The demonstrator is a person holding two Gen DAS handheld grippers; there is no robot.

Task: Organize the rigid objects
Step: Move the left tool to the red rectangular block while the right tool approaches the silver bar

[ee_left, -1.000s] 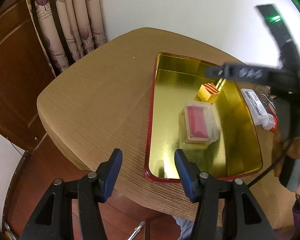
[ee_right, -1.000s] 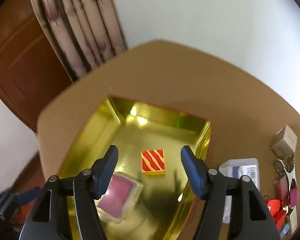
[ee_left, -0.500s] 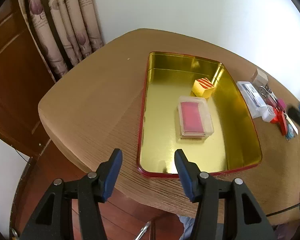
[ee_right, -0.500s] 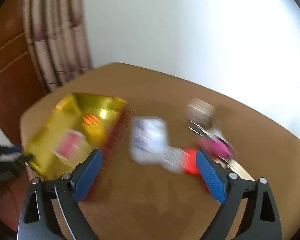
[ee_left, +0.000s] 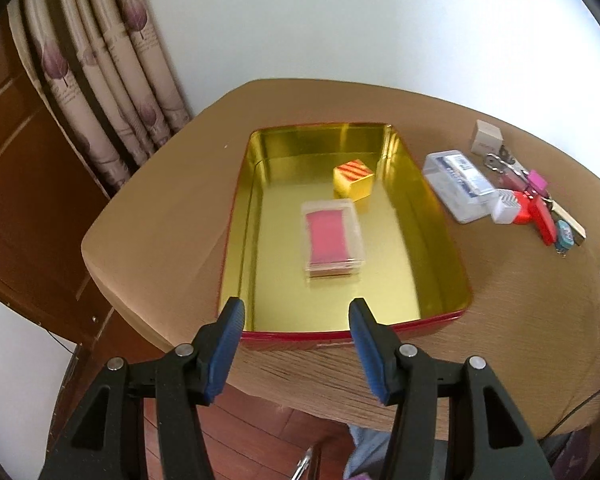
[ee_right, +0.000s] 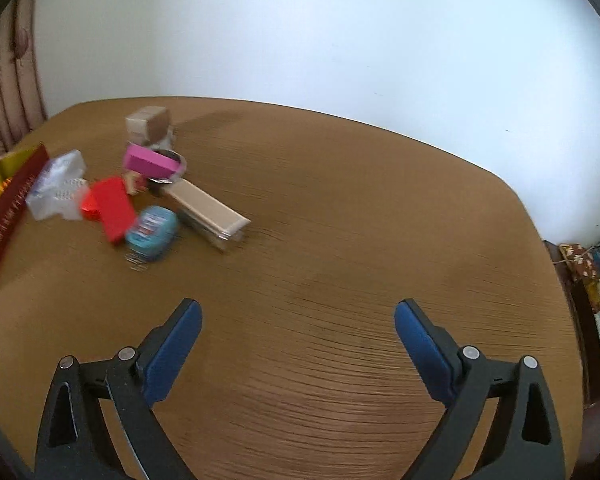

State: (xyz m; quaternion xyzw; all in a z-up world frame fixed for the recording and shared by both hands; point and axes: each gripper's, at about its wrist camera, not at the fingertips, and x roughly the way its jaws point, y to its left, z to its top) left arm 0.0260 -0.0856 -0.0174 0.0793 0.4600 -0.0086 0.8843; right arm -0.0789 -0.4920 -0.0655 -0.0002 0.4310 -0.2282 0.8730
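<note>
On the left of the worktop (ee_left: 160, 216) stands the gold tin (ee_left: 432, 236) with a red outer wall, and in it already lie a clear case with a red insert (ee_left: 332, 238) and, just beyond it toward the far right corner, a small gold box with red stripes (ee_left: 353, 179). The left tool (ee_left: 296, 320) hangs over the tin's near rim with its jaws partly apart and nothing between them. To the right of the tin, the remaining things lie in a loose cluster: a clear plastic box with a label (ee_left: 458, 184), a red block (ee_right: 112, 208), a small teal tin (ee_right: 153, 232), a pink box (ee_right: 150, 162), a long beige box (ee_right: 210, 210) and a pale cube (ee_right: 148, 124), several touching or overlapping. All look light and stiff, so a firm pinch should not deform them; the smooth plastic and metal ones may slip, and are probably best taken across their short sides. The beige box, lying at the cluster's open edge, seems the easiest to reach, though blur leaves its exact contacts unclear. Farthest right, the right tool (ee_right: 296, 320) hovers over bare worktop, well apart from the cluster, its jaws opening wide and empty.
</note>
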